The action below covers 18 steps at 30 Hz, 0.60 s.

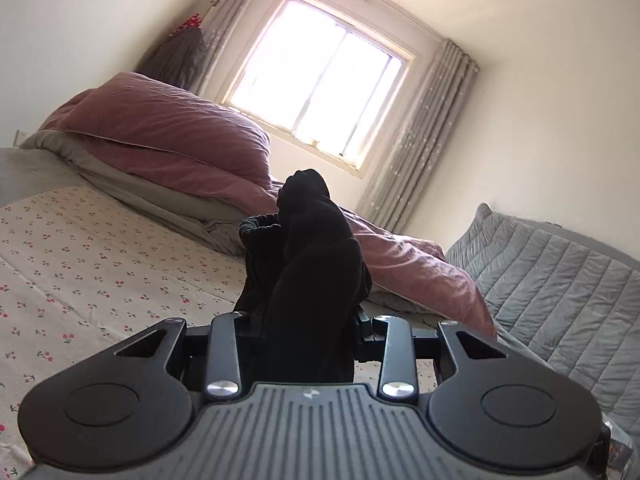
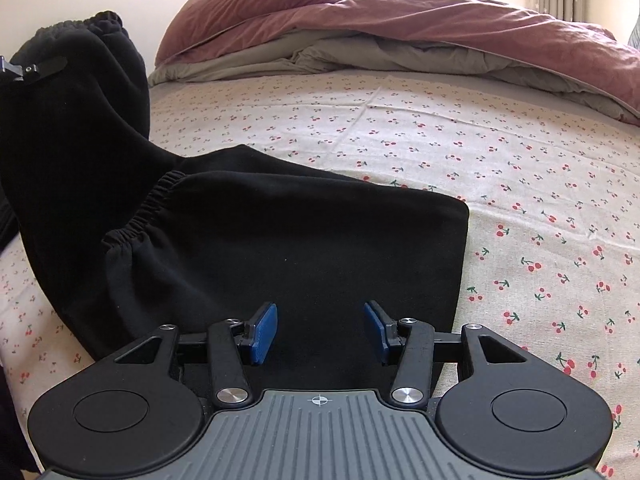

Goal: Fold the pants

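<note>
Black pants [image 2: 280, 240] lie partly folded on the cherry-print bed sheet [image 2: 520, 200], with an elastic cuff [image 2: 140, 216] on top. My left gripper [image 1: 308, 320] is shut on a bunched end of the pants [image 1: 312, 248] and holds it lifted above the bed; its fingers are hidden by the cloth. That lifted end and a left fingertip [image 2: 44, 66] show at the upper left in the right wrist view. My right gripper [image 2: 320, 332] is open just above the flat folded part, blue pads [image 2: 264, 332] apart and empty.
A pink and grey duvet [image 2: 400, 28] is heaped at the far side of the bed. A grey quilted cover [image 1: 560, 280] lies to the right. A bright window [image 1: 320, 76] with grey curtains is behind.
</note>
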Tool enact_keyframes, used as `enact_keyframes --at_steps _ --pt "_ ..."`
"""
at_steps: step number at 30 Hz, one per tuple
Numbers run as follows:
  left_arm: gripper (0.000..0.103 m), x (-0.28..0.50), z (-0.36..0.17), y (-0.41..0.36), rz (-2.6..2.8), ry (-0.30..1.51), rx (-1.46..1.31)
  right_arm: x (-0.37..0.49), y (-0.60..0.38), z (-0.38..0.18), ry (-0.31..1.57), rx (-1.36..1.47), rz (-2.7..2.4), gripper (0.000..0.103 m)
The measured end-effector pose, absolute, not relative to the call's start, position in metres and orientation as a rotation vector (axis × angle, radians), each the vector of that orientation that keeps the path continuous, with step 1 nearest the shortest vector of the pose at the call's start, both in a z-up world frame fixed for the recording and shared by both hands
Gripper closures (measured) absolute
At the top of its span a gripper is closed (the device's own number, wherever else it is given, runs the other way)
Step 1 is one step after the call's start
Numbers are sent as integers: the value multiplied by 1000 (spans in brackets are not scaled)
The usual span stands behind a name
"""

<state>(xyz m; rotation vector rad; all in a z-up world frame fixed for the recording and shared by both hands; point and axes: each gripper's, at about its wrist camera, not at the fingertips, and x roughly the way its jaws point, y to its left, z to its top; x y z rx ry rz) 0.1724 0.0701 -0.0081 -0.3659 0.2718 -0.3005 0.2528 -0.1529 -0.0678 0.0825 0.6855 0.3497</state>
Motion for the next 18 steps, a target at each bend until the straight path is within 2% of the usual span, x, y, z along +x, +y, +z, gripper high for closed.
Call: enact_keyframes --at_steps 6,18 --pt "67 176 -41 -27 -425 373 -114 264 -179 -74 729 249 310 56" --pt "66 173 -67 -90 -477 360 147 276 -227 -89 782 574 306 52"
